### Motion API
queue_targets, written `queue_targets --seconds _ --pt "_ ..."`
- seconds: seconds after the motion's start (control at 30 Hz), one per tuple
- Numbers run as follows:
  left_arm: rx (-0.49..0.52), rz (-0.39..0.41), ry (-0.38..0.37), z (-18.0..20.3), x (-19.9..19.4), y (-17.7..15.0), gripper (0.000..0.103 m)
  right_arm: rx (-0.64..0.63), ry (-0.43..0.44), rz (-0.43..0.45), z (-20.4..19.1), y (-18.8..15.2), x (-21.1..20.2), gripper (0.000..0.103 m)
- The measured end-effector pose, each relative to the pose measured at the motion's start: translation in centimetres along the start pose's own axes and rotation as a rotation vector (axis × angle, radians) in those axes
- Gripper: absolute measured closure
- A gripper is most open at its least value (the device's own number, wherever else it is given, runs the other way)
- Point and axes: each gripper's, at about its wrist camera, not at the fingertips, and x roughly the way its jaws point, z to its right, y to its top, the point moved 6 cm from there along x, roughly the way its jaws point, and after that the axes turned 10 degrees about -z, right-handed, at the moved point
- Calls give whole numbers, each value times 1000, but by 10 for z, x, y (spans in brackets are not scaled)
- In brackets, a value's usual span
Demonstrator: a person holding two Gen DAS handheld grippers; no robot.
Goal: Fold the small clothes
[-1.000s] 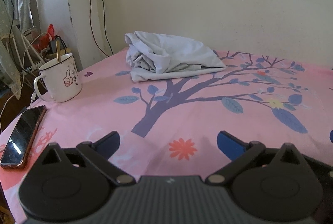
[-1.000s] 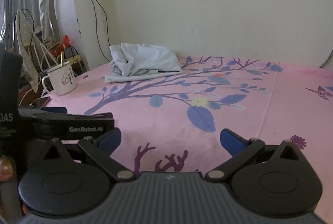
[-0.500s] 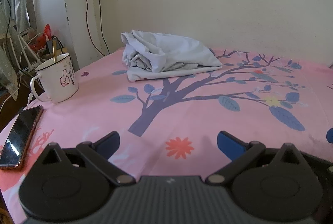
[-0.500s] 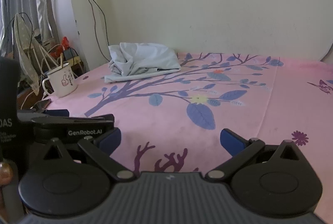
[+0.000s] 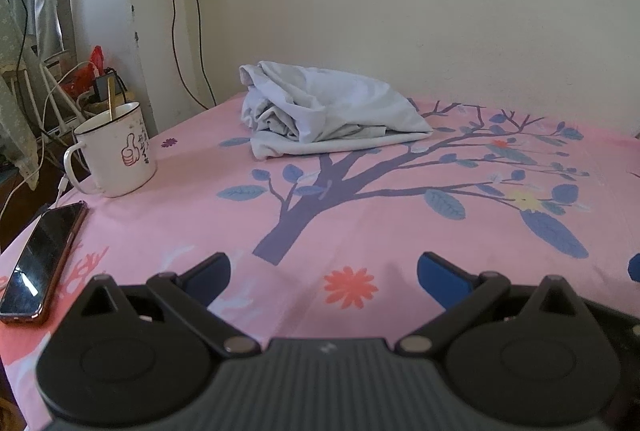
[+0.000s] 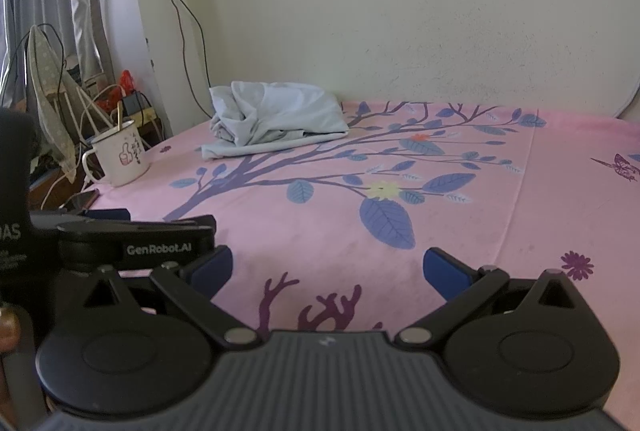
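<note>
A crumpled pale grey-white garment (image 5: 328, 115) lies bunched at the far left of the pink tree-print sheet (image 5: 400, 231), near the wall; it also shows in the right wrist view (image 6: 276, 121). My left gripper (image 5: 323, 273) is open and empty, low over the sheet's near part, well short of the garment. My right gripper (image 6: 327, 269) is open and empty, to the right of the left one. The left gripper's body (image 6: 132, 239) shows at the left of the right wrist view.
A white mug (image 5: 114, 149) with a stick in it stands at the sheet's left edge, also in the right wrist view (image 6: 120, 157). A phone (image 5: 44, 255) lies by the left edge. Cables and clutter (image 5: 72, 87) sit beyond it. The wall (image 5: 400, 11) bounds the back.
Both views shift slightly: the garment, mug and phone drift in the frames as the grippers move a little over the sheet. Both grippers stay open and empty.
</note>
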Motion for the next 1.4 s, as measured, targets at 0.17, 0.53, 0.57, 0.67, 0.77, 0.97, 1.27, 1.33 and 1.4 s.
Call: queue_targets --seconds 0.17,0.53,0.57,0.67,0.77,0.97,1.27,1.33,1.4 --pt "-13 0 4 -3 0 0 0 0 1 0 0 0 0 6" --pt "-59 2 49 -12 0 1 0 1 2 0 0 0 0 6" --pt "-61 2 49 -13 0 1 0 1 1 0 0 0 0 6" --pt "-65 6 51 -13 -1 1 0 0 1 -1 0 0 -1 6" --pt "-64 13 50 -13 -1 1 0 1 1 0 0 0 -1 6" --pt "-65 12 43 -13 -2 1 0 0 3 0 1 0 -1 6" --pt "-90 -64 54 -18 6 -5 0 2 1 0 0 0 -1 6" --pt "-87 -64 59 -17 5 -5 0 3 1 0 0 0 -1 6" --pt "-83 -64 64 -17 6 -5 0 4 3 0 0 1 -2 6"
